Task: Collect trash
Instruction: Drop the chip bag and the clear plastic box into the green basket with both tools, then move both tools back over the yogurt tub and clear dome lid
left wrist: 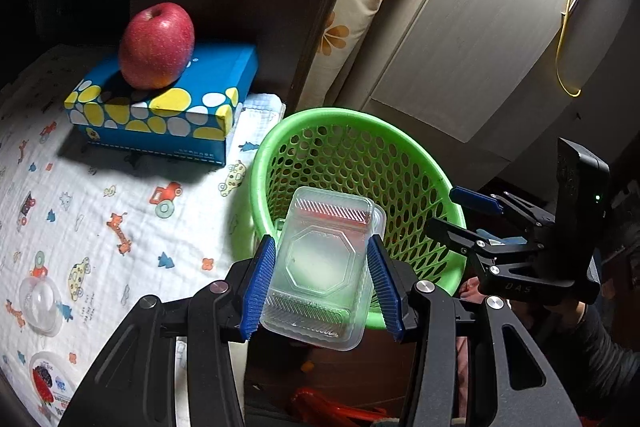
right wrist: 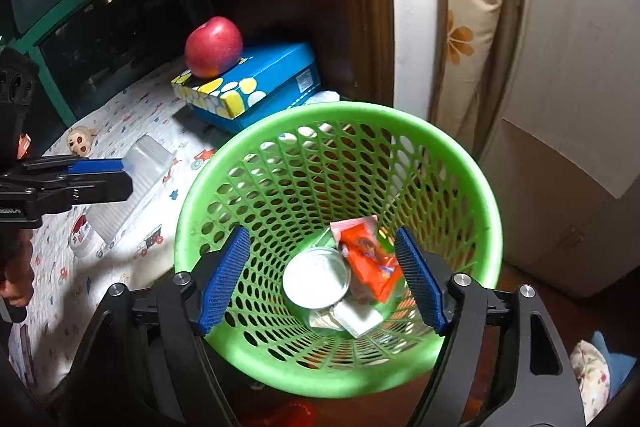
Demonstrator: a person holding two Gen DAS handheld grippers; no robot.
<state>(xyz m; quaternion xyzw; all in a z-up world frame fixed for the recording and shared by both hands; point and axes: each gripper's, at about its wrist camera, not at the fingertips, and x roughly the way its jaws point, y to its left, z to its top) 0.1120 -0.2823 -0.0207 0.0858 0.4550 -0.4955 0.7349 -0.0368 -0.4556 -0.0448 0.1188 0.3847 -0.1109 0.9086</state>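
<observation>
Cloth [left wrist: 120, 195] printed with small cartoon cars and animals covers the desk, white under the lamp. Beside its edge stands a green perforated plastic basket [right wrist: 472, 163]; at its bottom lie a round silver lid [right wrist: 316, 279], an orange snack wrapper [right wrist: 368, 267] and a silvery packet [right wrist: 356, 319]. On the cloth sits a blue cardboard box with yellow and white spots [left wrist: 168, 107], and a red apple [left wrist: 156, 45] rests on top of it. The left gripper [left wrist: 322, 287] grips a clear plastic food tray [left wrist: 320, 267] between its blue pads, near the basket's rim. The right gripper [right wrist: 322, 279] hangs over the basket with its jaws wide and nothing between them.
</observation>
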